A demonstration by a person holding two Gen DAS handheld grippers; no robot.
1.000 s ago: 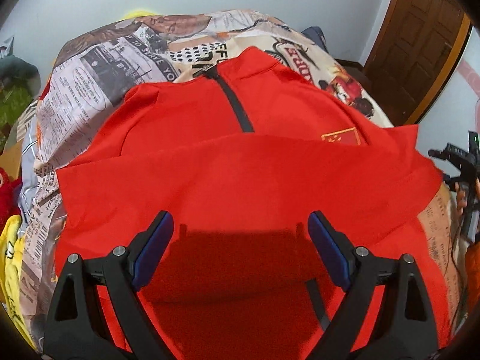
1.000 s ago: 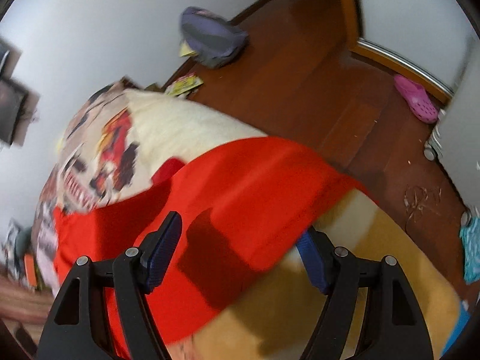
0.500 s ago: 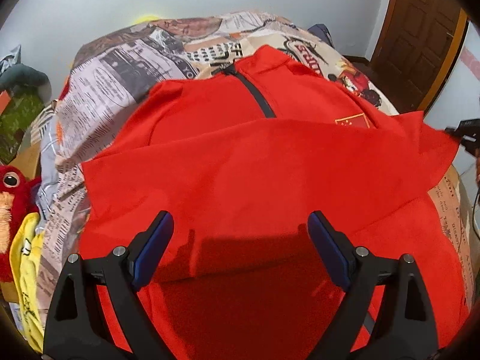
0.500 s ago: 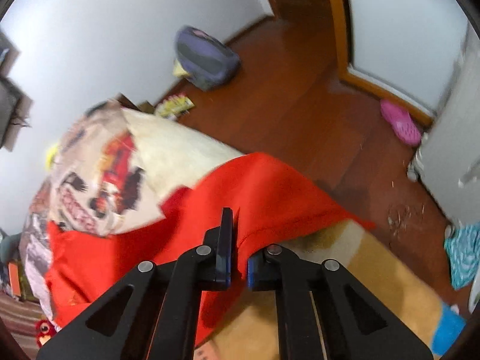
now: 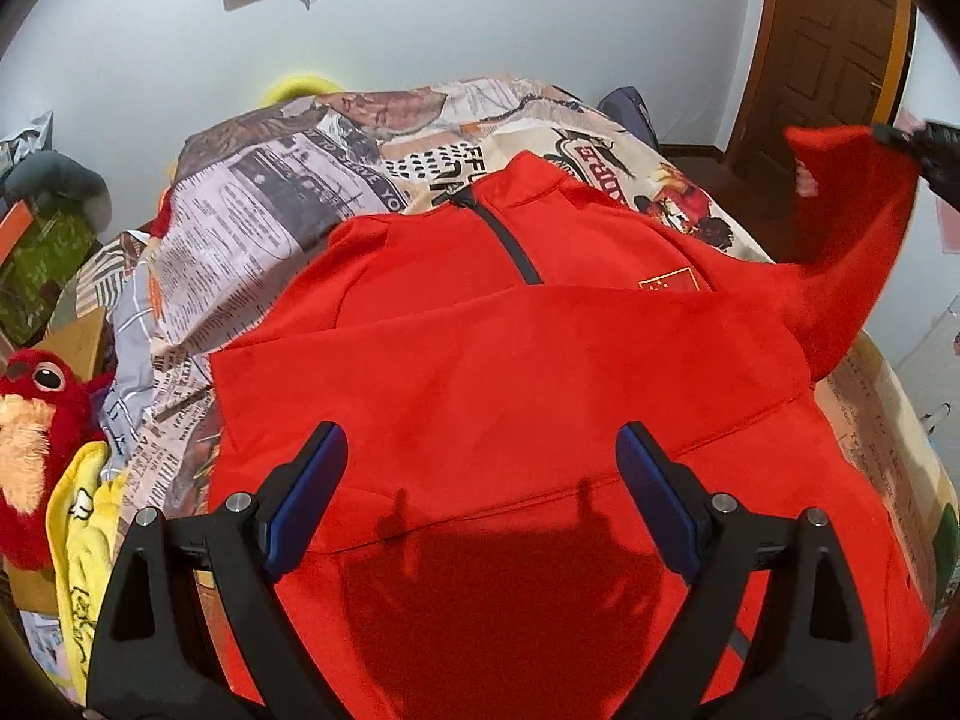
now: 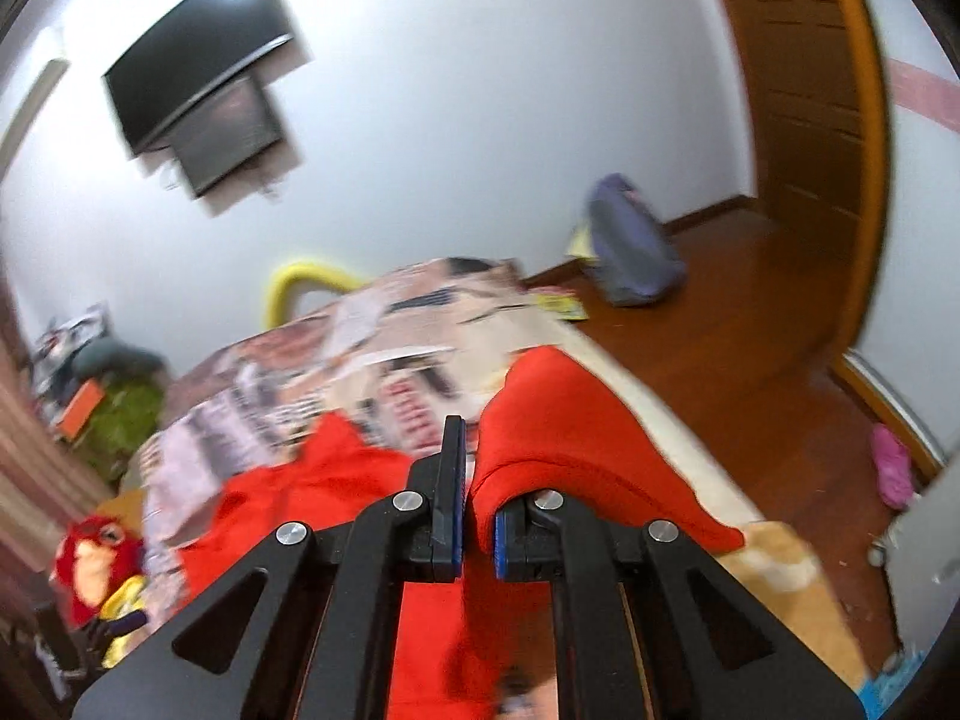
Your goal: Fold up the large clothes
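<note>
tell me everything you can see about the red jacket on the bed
The red jacket lies front-up on the newspaper-print bedspread, collar toward the far wall. It looks like soft, matte fabric, with a dark zipper and a small gold-edged chest badge. One sleeve is folded across the chest. The right gripper pinches the other sleeve and holds it raised. The left gripper hovers open above the hem.

A newsprint bedspread (image 5: 288, 204) covers the bed. A red plush bird (image 5: 36, 420) sits beside it, a TV (image 6: 192, 78) hangs on the wall, and a purple bag (image 6: 630, 252) lies near the door (image 5: 834, 42).
</note>
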